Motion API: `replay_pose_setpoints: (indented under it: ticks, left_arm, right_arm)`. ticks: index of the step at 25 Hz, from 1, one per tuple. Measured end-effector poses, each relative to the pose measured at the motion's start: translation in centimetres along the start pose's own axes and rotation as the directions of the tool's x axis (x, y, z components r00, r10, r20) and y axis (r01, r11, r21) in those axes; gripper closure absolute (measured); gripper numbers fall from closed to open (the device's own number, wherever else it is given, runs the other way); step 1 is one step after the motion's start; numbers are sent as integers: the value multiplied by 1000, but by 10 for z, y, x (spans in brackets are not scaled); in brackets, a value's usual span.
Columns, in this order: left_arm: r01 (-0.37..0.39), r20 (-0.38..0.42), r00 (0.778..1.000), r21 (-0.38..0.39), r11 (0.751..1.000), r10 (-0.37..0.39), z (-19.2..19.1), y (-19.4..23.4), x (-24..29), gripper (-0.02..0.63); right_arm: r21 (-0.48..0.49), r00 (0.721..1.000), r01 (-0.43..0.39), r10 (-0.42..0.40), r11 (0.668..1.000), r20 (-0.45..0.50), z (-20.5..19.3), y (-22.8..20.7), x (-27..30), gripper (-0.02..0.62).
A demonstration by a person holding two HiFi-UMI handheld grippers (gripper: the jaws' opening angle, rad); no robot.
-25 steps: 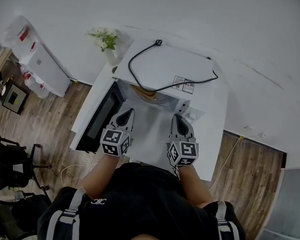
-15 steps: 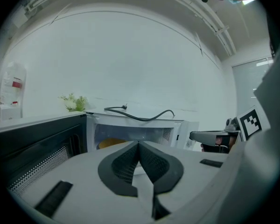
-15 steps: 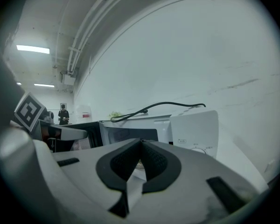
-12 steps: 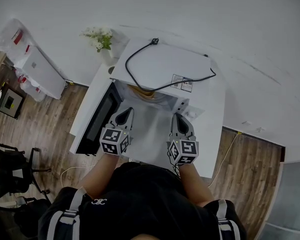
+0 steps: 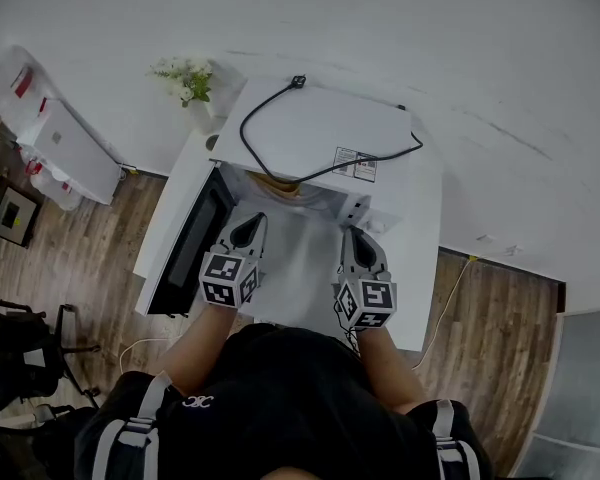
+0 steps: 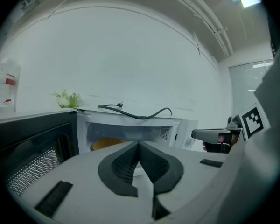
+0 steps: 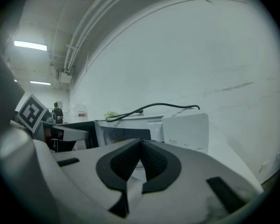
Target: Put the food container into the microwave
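The white microwave [image 5: 325, 128] stands on a white table [image 5: 425, 268] with its dark door [image 5: 190, 243] swung open to the left. A yellow-orange food container [image 5: 280, 182] sits inside the cavity; only its near edge shows, and in the left gripper view the container [image 6: 107, 143] lies low on the cavity floor. My left gripper [image 5: 248, 228] and right gripper [image 5: 358, 240] hover side by side just in front of the opening, apart from the container. In the left gripper view the left gripper [image 6: 139, 146] has its pads together, empty. The right gripper [image 7: 141, 143] looks the same.
A black power cable [image 5: 280, 103] lies looped on the microwave's top. A small vase of flowers [image 5: 185, 78] stands behind the door's hinge side. A white appliance [image 5: 65, 148] and black chairs [image 5: 20, 338] stand on the wooden floor at left.
Both grippers hold their places. The microwave, flowers and floor have slid slightly up and left in the head view.
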State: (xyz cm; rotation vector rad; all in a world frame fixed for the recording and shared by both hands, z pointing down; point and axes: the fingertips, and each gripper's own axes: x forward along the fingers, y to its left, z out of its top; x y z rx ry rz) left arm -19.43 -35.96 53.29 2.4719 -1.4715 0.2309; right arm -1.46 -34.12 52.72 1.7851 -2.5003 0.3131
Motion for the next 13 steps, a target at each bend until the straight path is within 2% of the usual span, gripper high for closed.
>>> replay_pose_setpoints:
  ticks: [13]
  left_arm:
    - [17, -5, 1000, -3, 1000, -17, -1, 0, 6, 604]
  right_arm:
    - [5, 1000, 10, -10, 1000, -5, -2, -3, 3, 592]
